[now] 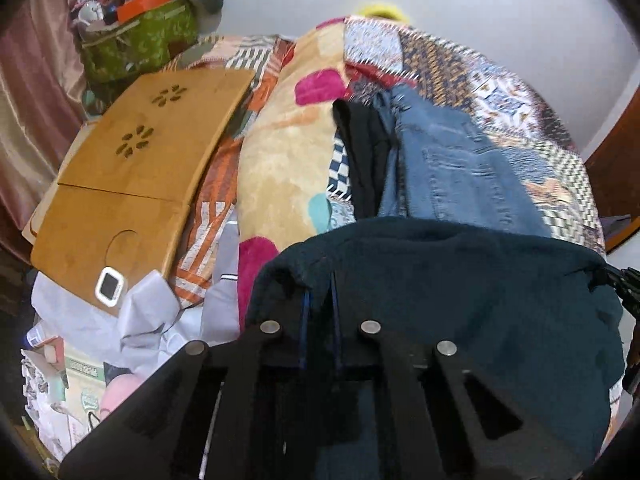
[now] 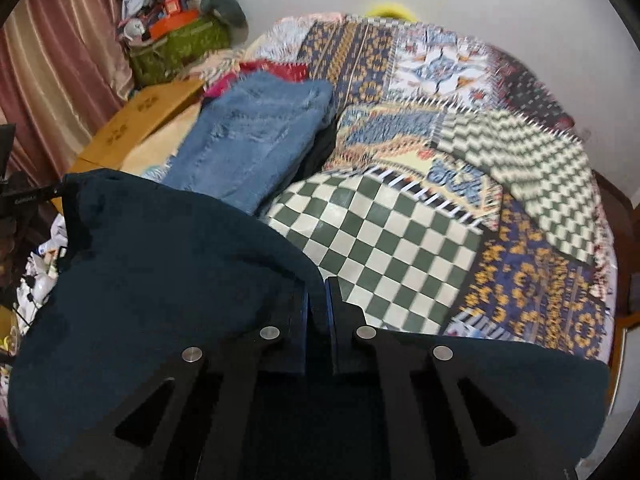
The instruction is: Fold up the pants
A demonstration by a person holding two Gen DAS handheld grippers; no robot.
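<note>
Two claws, left claw (image 1: 319,292) and right claw (image 2: 319,296), each clamped on one dark pants (image 2: 160,280); one folded jeans (image 2: 256,136) behind.

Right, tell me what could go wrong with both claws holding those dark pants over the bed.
1. Each claw, left and right, pinches only a thin edge of the dark pants; the cloth may slip out.
2. The folded jeans lie just ahead, so a laid-down fold could drag over them.
3. The wooden lap tray sits near the left side and may catch the fabric.

matte black gripper (image 1: 320,292) linkages, round silver pins, seemingly blue-edged fingers (image 2: 306,312)
</note>
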